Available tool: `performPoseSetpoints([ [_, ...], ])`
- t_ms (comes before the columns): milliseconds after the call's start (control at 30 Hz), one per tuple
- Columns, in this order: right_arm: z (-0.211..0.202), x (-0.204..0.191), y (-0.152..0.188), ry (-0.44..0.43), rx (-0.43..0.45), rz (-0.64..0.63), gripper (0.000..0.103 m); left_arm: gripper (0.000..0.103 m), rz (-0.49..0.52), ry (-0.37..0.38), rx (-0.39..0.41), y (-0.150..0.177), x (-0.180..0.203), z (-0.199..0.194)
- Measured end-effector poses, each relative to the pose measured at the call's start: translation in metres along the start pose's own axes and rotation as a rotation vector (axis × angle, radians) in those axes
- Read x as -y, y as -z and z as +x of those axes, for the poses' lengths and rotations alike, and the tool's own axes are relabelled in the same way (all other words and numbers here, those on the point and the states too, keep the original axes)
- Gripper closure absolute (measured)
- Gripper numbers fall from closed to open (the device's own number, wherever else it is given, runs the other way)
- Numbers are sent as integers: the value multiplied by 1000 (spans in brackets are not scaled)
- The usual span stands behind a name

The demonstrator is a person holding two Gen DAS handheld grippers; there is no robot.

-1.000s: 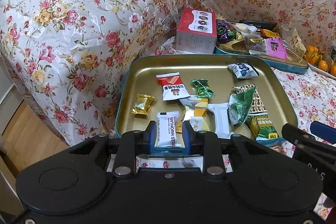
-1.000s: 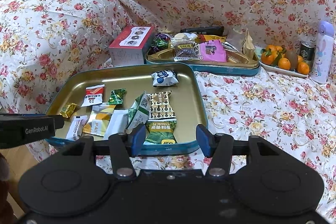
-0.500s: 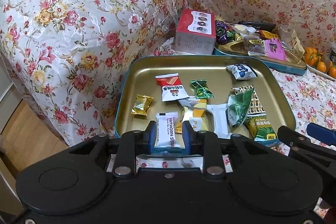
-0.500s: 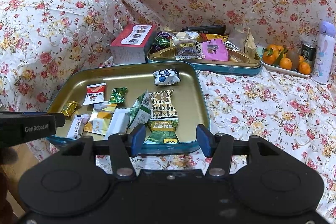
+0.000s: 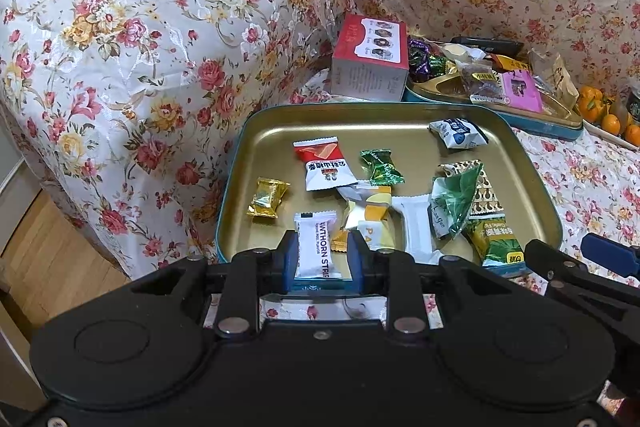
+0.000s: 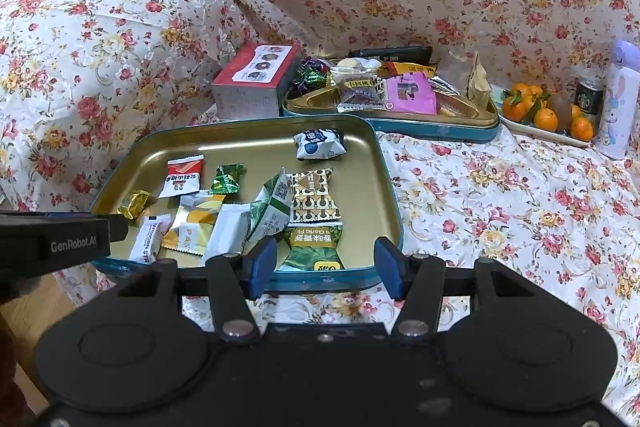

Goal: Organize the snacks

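Note:
A teal tin tray (image 5: 256,131) with a gold floor lies on the flowered sofa cover and holds several wrapped snacks. A white hawthorn-strip packet (image 5: 316,247) lies at the tray's near left edge. My left gripper (image 5: 323,259) is open, its blue pads on either side of the packet's near end, with a thin gap on the right. In the right wrist view that packet (image 6: 146,239) rests flat on the tray (image 6: 384,163). My right gripper (image 6: 326,267) hangs open above the tray's near rim. A green packet (image 6: 314,251) lies just beyond it, untouched.
A second teal tin (image 6: 440,135) piled with snacks stands behind the tray, with a red box (image 6: 256,79) to its left. Farther right stand a plate of oranges (image 6: 544,115), a dark can (image 6: 588,99) and a pale bottle (image 6: 620,99). Wood floor (image 5: 40,259) lies to the sofa's left.

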State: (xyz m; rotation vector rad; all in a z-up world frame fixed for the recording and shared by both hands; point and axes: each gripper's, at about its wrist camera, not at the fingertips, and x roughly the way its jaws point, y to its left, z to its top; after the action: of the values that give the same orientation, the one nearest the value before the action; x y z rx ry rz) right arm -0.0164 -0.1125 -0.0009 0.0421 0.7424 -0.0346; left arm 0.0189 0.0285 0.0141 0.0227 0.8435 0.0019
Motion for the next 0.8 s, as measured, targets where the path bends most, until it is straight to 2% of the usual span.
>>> performPoseSetpoints([
  [800,0,3,2,-4,-9,3,46,66,10,0,-8,0,0,3],
])
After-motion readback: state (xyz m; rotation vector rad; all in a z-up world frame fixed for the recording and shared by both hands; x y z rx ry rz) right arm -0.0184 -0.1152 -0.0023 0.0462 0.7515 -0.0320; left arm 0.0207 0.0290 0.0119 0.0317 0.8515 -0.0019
